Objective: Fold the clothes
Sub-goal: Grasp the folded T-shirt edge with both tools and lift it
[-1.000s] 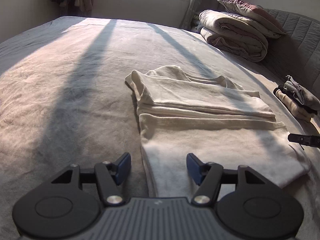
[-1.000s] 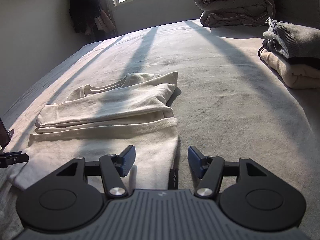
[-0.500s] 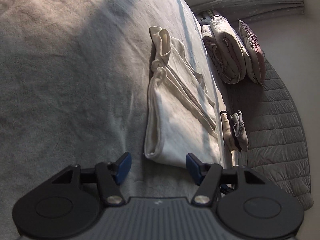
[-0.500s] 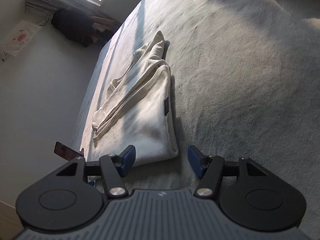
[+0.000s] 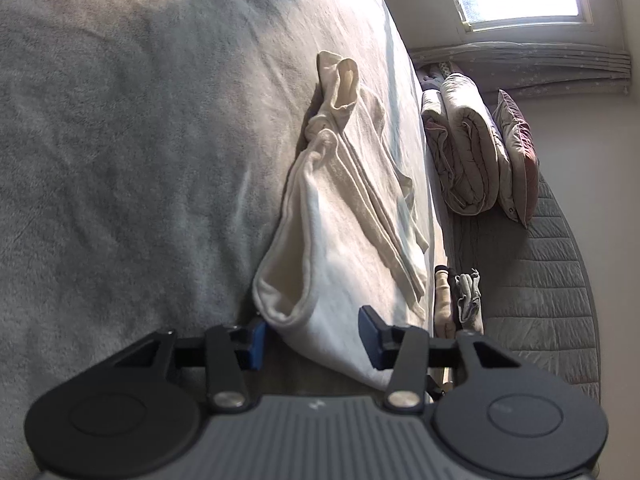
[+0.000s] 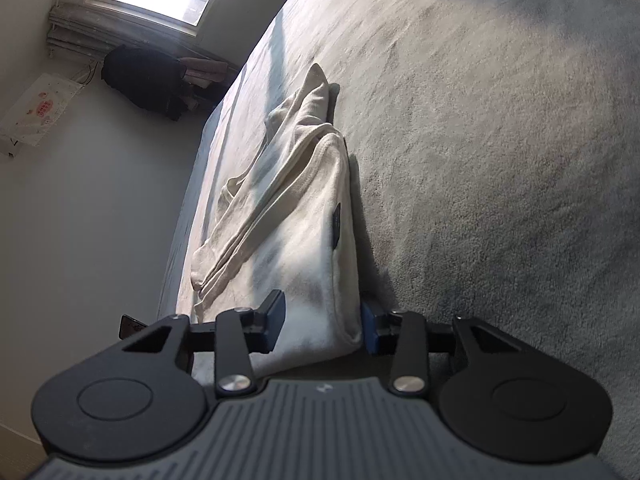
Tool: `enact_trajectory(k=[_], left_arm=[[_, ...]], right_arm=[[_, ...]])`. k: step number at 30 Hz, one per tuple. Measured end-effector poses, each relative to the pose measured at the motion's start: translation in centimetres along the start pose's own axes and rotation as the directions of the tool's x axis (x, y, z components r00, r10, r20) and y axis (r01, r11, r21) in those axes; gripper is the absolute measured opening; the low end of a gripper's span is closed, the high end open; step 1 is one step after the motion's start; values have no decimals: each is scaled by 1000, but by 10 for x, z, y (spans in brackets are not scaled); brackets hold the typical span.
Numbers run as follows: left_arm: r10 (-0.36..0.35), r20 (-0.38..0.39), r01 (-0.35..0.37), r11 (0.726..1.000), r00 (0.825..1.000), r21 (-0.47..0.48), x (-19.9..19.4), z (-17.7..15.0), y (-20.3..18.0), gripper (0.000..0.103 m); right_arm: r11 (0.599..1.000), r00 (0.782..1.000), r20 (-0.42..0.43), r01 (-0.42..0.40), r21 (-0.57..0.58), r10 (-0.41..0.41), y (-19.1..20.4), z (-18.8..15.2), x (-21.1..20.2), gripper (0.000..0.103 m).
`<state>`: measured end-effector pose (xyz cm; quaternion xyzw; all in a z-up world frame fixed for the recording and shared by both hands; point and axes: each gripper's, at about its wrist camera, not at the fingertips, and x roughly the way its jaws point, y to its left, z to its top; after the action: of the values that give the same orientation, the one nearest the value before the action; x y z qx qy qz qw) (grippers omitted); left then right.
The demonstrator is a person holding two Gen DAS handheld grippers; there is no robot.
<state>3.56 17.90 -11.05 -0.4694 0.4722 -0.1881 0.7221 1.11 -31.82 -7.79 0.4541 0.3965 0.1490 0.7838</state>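
Observation:
A cream long-sleeved shirt lies folded lengthwise on the grey bed, sleeves laid across its upper part. My left gripper is rolled to one side at the near hem corner. Its jaws are closing with that corner between them, and the blue pads do not squeeze it. In the right wrist view the same shirt shows a small black label at its side seam. My right gripper is rolled too and straddles the other hem corner. Its jaws are closing, with cloth filling the gap but not pinched.
A rolled duvet and a pillow lie against the quilted headboard. A small stack of folded clothes sits beyond the shirt. Dark garments hang by the window wall. Open bed surface stretches to the right.
Both grippers rolled sideways and sank to the shirt's near hem. Each now has a hem corner between its jaws, and both pairs of jaws have narrowed.

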Motion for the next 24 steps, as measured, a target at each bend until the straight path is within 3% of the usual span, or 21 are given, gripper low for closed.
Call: enact_trajectory(k=[4,7,11,17,21,24], left_arm=[[-19,-6,19,997,1000,-74,-1,4,7,11],[-59,1,59,992,998,-110,-4,5,7,9],[-167,46,172,977,985,-125,-9,8,-6,9],[-294,96,309,920,951,-243,-5,30,-23,9],[-320,149,352,885,936,-306,3,57,-34,9],[-322,175,362,879,930,-309,18,82,-47,9]], right_arm=[[995,999,-2,-47,88,47,1,0,5,16],[986,993,21,-115,124,113,11,2,4,14],[972,981,56,-194,134,188,28,9,3,14],[945,965,123,-253,205,232,47,28,7,13],[923,951,198,-284,259,237,54,61,13,13],[914,947,234,-282,291,218,54,85,23,13]])
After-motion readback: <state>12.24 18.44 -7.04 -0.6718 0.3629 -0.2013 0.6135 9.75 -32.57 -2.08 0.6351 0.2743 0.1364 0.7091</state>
